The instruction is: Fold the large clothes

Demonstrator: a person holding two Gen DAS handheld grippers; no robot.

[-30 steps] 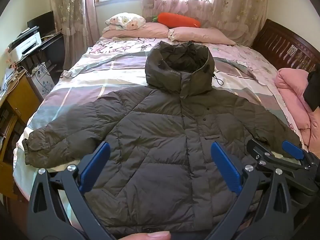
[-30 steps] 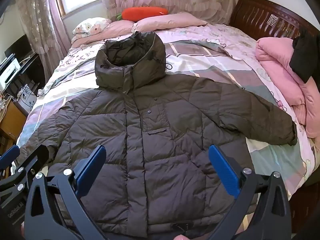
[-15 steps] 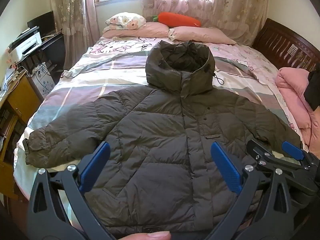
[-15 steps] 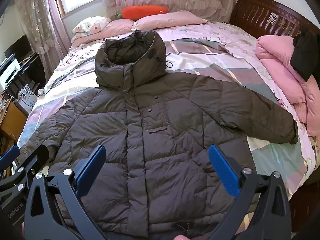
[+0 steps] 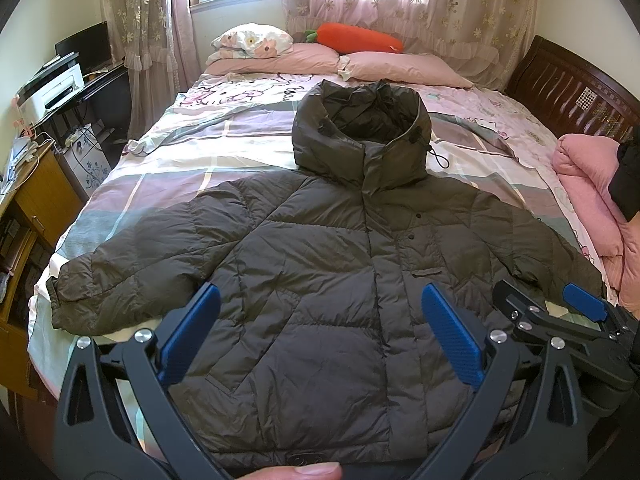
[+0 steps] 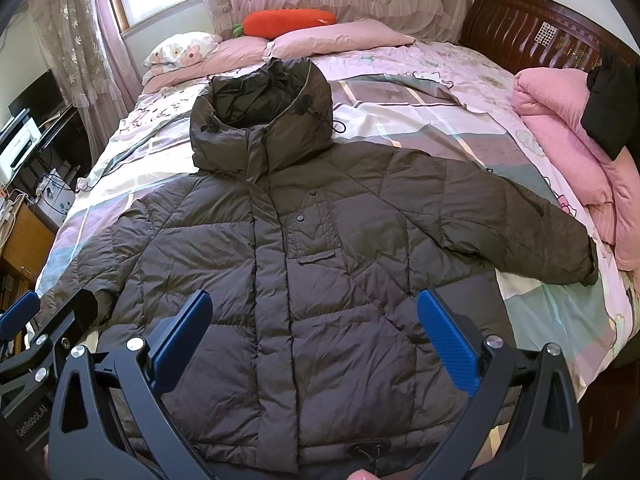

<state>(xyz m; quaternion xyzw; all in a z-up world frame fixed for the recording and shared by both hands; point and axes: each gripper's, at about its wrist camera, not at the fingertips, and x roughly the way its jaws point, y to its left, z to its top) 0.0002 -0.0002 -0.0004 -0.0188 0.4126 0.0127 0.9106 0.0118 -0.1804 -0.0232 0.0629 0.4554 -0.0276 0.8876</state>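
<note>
A dark olive hooded puffer jacket (image 5: 320, 264) lies front up and spread flat on the bed, sleeves out to both sides, hood (image 5: 360, 136) toward the pillows. It also shows in the right wrist view (image 6: 304, 264). My left gripper (image 5: 320, 332) is open and empty, held above the jacket's lower front. My right gripper (image 6: 316, 332) is open and empty above the hem. The right gripper shows at the right edge of the left wrist view (image 5: 560, 312). The left one shows at the left edge of the right wrist view (image 6: 40, 320).
The bed has a patchwork cover (image 5: 168, 184), pink pillows (image 5: 400, 66) and an orange carrot cushion (image 5: 352, 38) at the head. A folded pink quilt (image 6: 568, 152) lies at the right with a dark garment (image 6: 612, 104) on it. A wooden desk with a printer (image 5: 52, 88) stands left.
Both grippers have drifted slightly back and up, so the jacket sits a little lower in both views. The jacket has not moved and both grippers stay open.
</note>
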